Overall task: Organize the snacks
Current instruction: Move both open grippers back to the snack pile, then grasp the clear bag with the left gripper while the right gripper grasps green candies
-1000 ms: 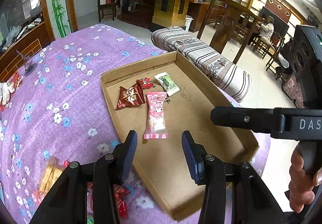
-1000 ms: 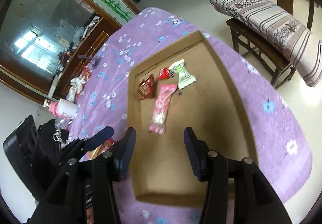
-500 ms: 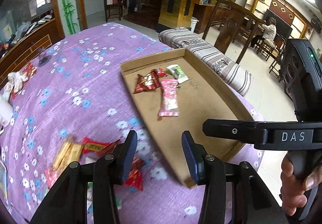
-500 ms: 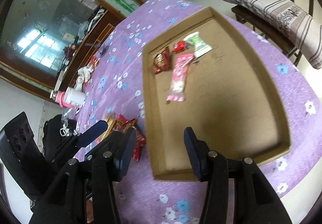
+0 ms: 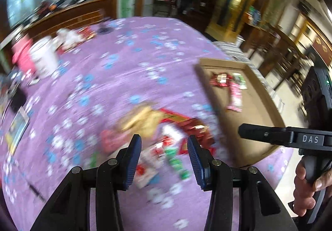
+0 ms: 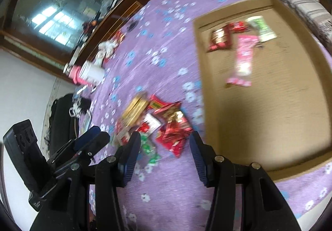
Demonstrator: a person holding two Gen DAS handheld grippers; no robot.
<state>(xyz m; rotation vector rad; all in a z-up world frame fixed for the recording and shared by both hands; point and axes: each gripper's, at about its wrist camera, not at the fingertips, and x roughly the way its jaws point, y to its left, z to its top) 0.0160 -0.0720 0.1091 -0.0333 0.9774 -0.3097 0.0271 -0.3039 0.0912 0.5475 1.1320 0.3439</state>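
Both the left gripper [image 5: 164,158] and right gripper [image 6: 164,156] hang released above the loose snack pile [image 6: 164,125]. Only the left wrist view shows a hand [image 5: 307,185], lower right, beside the cardboard tray [image 5: 267,125].

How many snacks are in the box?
4. In the box, near its far end: a dark red pack, a small red one, a green one, a long pink one.

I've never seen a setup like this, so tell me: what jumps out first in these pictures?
The purple flowered tablecloth fills both views. On it, a heap of bright snack packets lies just beyond the open, empty right gripper. To the right of the heap sits a shallow cardboard tray, with a long pink packet, red ones and a green-and-white one at its far end.
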